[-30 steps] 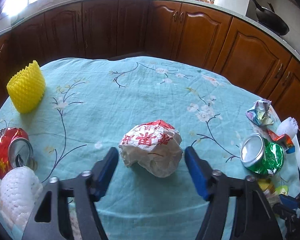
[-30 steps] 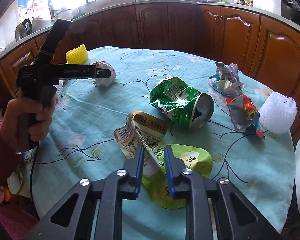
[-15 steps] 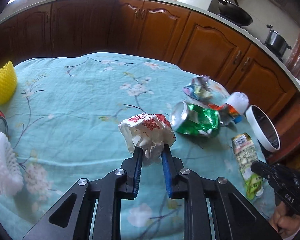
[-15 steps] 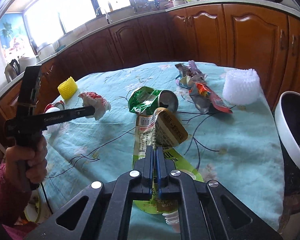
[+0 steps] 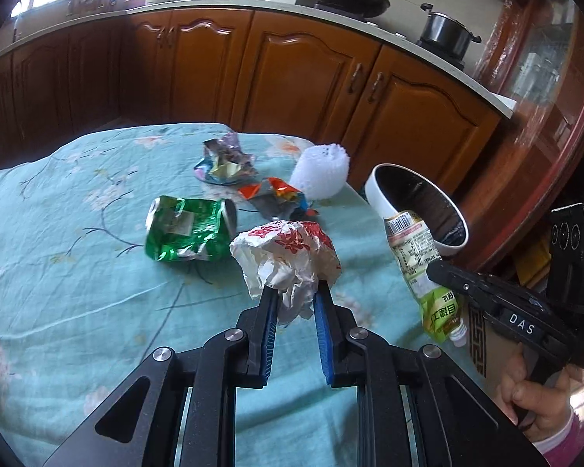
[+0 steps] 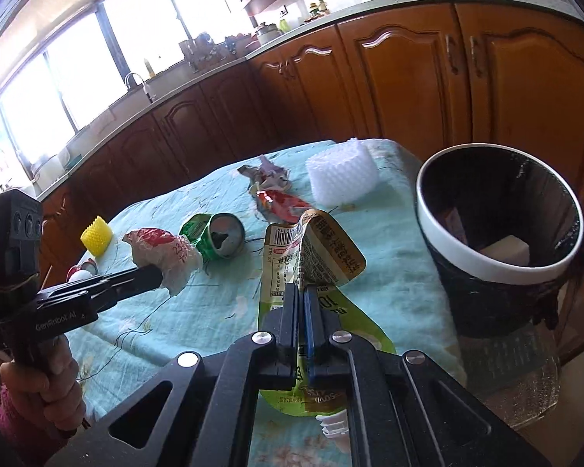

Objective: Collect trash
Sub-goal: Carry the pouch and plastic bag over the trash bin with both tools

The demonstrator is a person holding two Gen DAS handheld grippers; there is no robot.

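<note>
My left gripper is shut on a crumpled white and red paper wrapper, held above the table; the same wrapper and left gripper show in the right wrist view. My right gripper is shut on a flattened green and gold drink pouch, lifted off the cloth; that pouch hangs near the bin in the left wrist view. A white-rimmed black trash bin stands off the table's right edge, with some trash inside.
On the teal flowered tablecloth lie a crushed green can, a red-orange snack wrapper, a silvery crumpled wrapper, white foam netting and yellow foam netting. Wooden cabinets ring the table.
Both grippers closed on their trash, lifted it and swung right toward the bin. The wrapper and the pouch have left the cloth.
</note>
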